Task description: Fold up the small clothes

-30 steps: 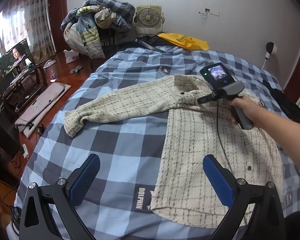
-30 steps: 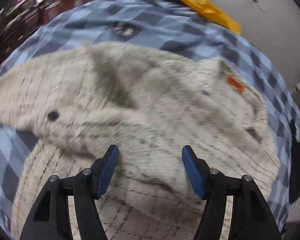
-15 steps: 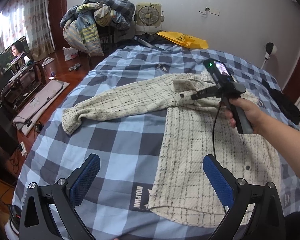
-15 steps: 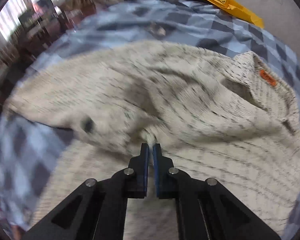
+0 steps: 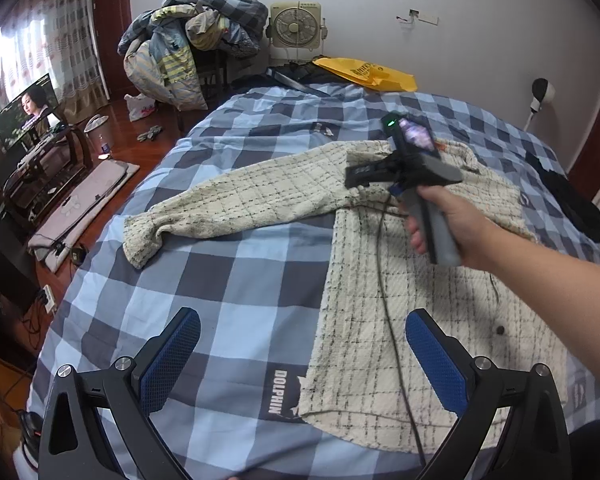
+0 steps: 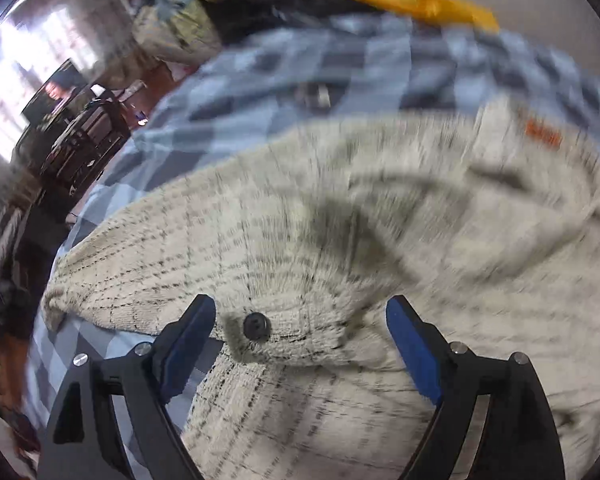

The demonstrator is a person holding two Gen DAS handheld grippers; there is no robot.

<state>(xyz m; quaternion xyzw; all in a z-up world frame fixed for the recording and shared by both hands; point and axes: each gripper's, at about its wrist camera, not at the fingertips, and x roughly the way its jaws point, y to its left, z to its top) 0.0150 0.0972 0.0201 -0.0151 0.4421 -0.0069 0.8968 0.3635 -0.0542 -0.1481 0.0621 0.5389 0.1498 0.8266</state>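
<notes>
nearest in the left wrist view, the left gripper (image 5: 300,356) is held with its jaws spread wide and nothing between them, low over the near edge of the checked bed cover (image 5: 236,280), just beside the hem of the cream checked shirt (image 5: 412,320). the shirt is laid flat on the bed with its body toward the right and one sleeve (image 5: 236,204) stretched out to the left. further in, the right gripper (image 6: 300,344) is also seen parted and empty, poised just over a buttoned flap (image 6: 284,332) of cloth near the shoulder; whether the pads touch the fabric cannot be told, as the view is blurred.

the step in hand is judged to be the folding-in of the sleeve. it would be done well if the fabric were pinched near the shoulder seam, only the top layer being taken, and the sleeve carried across the body in one flat sweep, with the hem pinned or squared by the left gripper so the body is not dragged. at the far end, a yellow bag (image 5: 368,74) lies well clear.
</notes>
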